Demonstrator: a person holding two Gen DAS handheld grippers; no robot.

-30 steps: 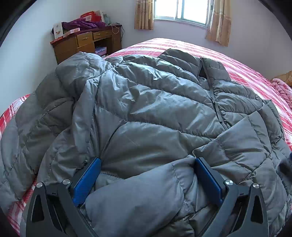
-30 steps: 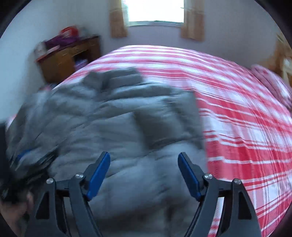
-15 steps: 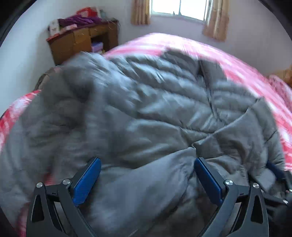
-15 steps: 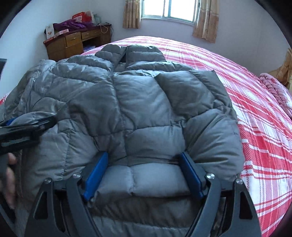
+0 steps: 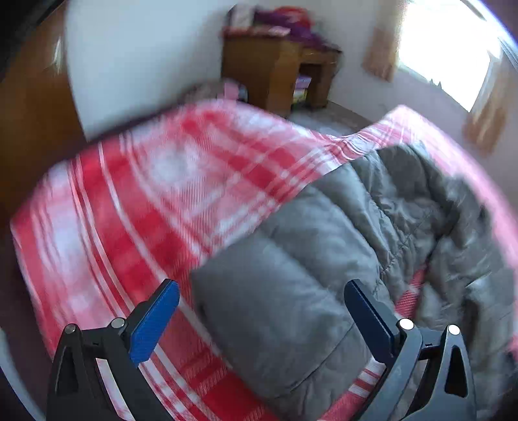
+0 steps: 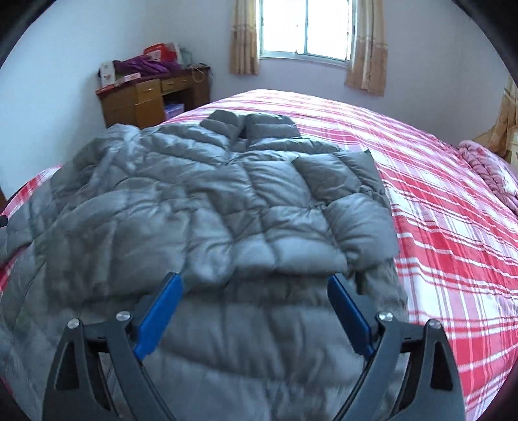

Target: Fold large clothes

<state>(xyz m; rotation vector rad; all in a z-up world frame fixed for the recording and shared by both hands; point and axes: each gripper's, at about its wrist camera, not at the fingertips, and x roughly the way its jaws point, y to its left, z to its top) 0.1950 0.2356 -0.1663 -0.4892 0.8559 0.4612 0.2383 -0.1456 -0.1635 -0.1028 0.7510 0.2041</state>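
- The grey quilted down jacket (image 6: 207,207) lies spread on the bed (image 6: 453,200), which carries a red-and-white plaid cover. The jacket occupies the left half of the bed in the right wrist view, with its collar (image 6: 249,124) toward the far edge below the window (image 6: 306,29).
- One sleeve (image 6: 353,207) is folded inward across the jacket body and lies on top of it.
- Right claw (image 6: 255,311): the jaws stand wide apart and have just been opening. The blue pads (image 6: 158,320) sit above the near hem of the jacket; jacket fabric shows between them, but the pads do not press on it.
- Left claw (image 5: 262,317): the jaws stand wide apart. A sleeve end (image 5: 275,311) of the jacket lies between the blue pads (image 5: 153,324), clear of the left pad; contact with the right pad cannot be determined. The view is motion-blurred.
- In the left wrist view the jacket (image 5: 404,220) runs from the claw toward the far right, with bare plaid cover (image 5: 155,194) to its left up to the bed edge.
- A wooden desk (image 6: 152,97) stands against the far wall, off the bed, with clutter on top.
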